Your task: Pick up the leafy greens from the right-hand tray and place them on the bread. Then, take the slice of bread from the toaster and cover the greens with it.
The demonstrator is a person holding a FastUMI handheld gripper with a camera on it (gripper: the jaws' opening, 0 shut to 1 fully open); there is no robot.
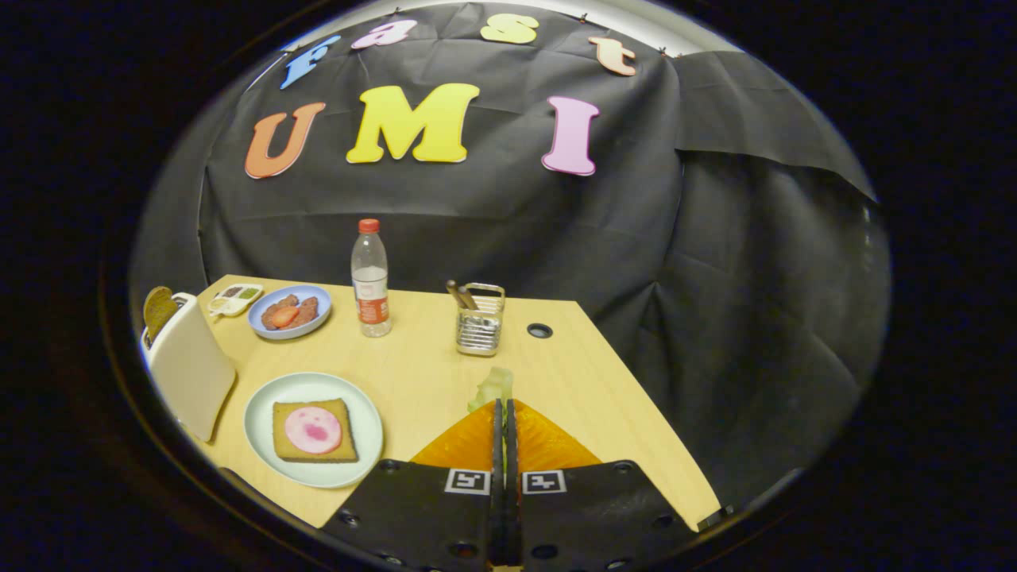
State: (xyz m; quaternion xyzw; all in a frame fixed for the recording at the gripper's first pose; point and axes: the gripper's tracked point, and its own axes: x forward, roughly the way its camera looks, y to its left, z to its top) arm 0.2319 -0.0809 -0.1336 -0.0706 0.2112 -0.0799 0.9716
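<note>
The jaws [504,407] stand nearly closed, their 2 fingers almost touching, with the pale leafy greens [494,387] sticking out just past their tips — the leaf looks pinched between them, though the contact itself is too small to confirm. Under the fingers sits the orange tray [548,445], so the greens appear to be at or just above it.

My reading is that step 1 is in hand: the greens are gripped and not yet carried. The target lies to the left of the fingers — the bread [315,430], topped with a pink round slice [313,429], on a pale green plate [266,401]. The next move calls for a lift clear of the tray, a sideways carry to the plate, and a release centred over the bread so the leaf does not overhang.

The second slice of bread [158,309] stands in the white toaster [189,365], just beside the plate at the counter's left edge. The stretch of counter [429,373] between tray and plate is bare, giving open room for the carry. Beyond it stand a water bottle [370,280], a wire holder [481,321] and a blue plate [289,312] of food, all well apart from the path. The tray sits near the counter's right edge, so a dropped leaf could slide off there.
</note>
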